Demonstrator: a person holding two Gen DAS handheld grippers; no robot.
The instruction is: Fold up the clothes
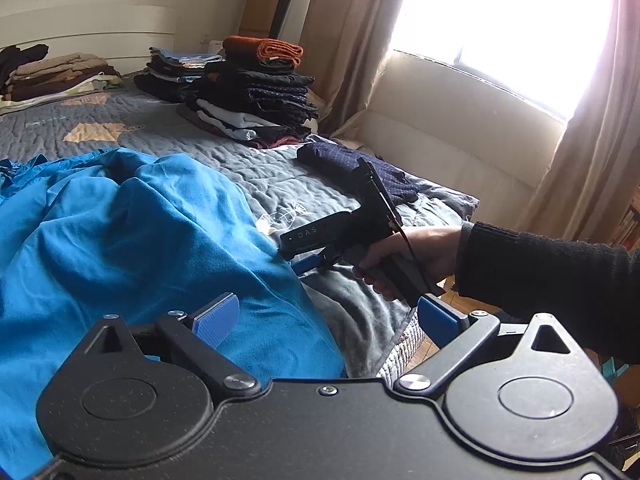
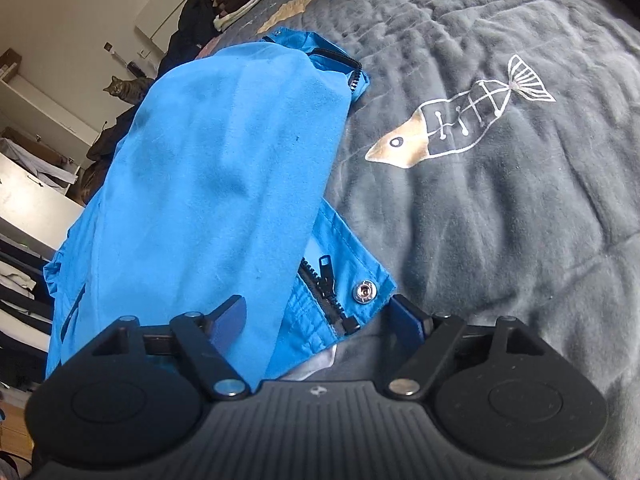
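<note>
A bright blue jacket (image 1: pixel 140 232) lies rumpled on the grey quilted bedcover (image 1: pixel 248 168). My left gripper (image 1: pixel 326 320) is open wide above the jacket's near edge, and its pads touch nothing. A hand in a dark sleeve (image 1: pixel 420 256) holds my right gripper (image 1: pixel 306 262) at the jacket's right edge. In the right wrist view the jacket (image 2: pixel 216 184) is folded over itself. Its corner, with a black zipper (image 2: pixel 324 284) and a metal snap (image 2: pixel 363 292), lies between the fingers of the open right gripper (image 2: pixel 320 320), and the pads do not press on it.
Tall stacks of folded clothes (image 1: pixel 256 92) and a beige stack (image 1: pixel 60 76) stand at the far side of the bed. A dark dotted garment (image 1: pixel 360 168) lies by the bed's right edge. A fish print (image 2: pixel 460 128) marks the cover. A cat (image 2: pixel 128 88) sits beyond the bed.
</note>
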